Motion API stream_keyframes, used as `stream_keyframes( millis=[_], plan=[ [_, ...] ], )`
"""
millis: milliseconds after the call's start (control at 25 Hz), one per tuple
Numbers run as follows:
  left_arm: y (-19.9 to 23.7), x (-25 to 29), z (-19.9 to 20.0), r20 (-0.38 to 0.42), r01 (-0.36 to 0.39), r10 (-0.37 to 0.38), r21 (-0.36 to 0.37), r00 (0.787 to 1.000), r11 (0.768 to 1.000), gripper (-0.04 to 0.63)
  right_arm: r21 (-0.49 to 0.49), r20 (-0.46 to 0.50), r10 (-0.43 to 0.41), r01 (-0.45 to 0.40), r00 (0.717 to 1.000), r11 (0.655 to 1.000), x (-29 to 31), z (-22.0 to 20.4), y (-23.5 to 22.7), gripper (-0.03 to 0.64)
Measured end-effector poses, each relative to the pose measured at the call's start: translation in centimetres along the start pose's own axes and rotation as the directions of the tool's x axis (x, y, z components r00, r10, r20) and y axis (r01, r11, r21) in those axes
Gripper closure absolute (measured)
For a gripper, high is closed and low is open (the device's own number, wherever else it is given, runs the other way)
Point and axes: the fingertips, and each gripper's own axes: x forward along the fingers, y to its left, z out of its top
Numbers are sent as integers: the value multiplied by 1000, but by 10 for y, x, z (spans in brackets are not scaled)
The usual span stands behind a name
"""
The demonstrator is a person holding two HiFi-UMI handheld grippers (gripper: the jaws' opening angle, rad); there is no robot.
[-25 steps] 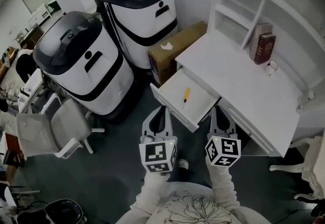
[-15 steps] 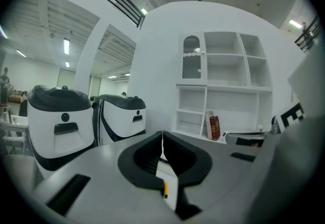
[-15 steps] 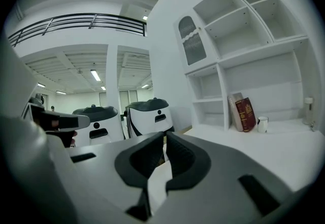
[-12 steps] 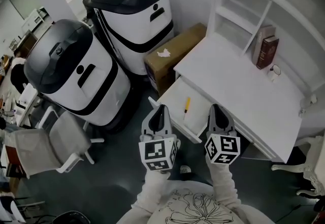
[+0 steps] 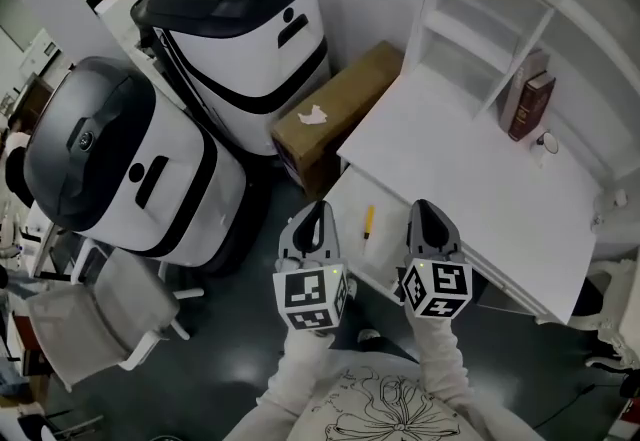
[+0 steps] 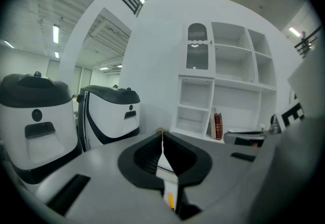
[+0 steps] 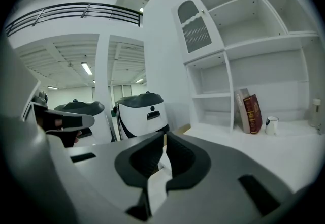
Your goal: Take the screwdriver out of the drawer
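A yellow-handled screwdriver (image 5: 368,220) lies in the open white drawer (image 5: 345,197) under the desk. My left gripper (image 5: 317,208) hovers over the drawer's front left part, to the left of the screwdriver, jaws shut and empty. My right gripper (image 5: 424,208) is to the right of the screwdriver, over the drawer's right end by the desk edge, also shut and empty. In the left gripper view the left gripper (image 6: 162,136) has its fingers meeting, with a bit of the yellow screwdriver (image 6: 170,200) showing below them. The right gripper (image 7: 165,139) shows closed fingers too.
The white desk (image 5: 450,159) carries shelves, two books (image 5: 527,97) and a small cup (image 5: 549,142). A cardboard box (image 5: 335,109) stands left of the desk. Two big white-and-black machines (image 5: 240,29) (image 5: 110,169) and a chair (image 5: 100,314) fill the left side.
Both grippers have moved forward side by side, from short of the drawer to over its front, either side of the screwdriver. Both stayed shut.
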Motion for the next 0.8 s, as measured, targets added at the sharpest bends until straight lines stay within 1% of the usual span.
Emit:
stream_keyframes(
  millis=[320, 560, 800],
  plan=[
    [22, 50, -21, -78, 37, -38, -9, 996, 999, 584, -1, -83, -26, 26, 996, 1000, 48, -23, -2, 614],
    [34, 74, -47, -143, 58, -59, -10, 988, 998, 584, 5, -150, -37, 38, 988, 999, 70, -50, -2, 612],
    [46, 87, -77, -213, 53, -56, -19, 976, 998, 584, 28, -234, -19, 26, 972, 999, 87, -84, 4, 612]
  ],
)
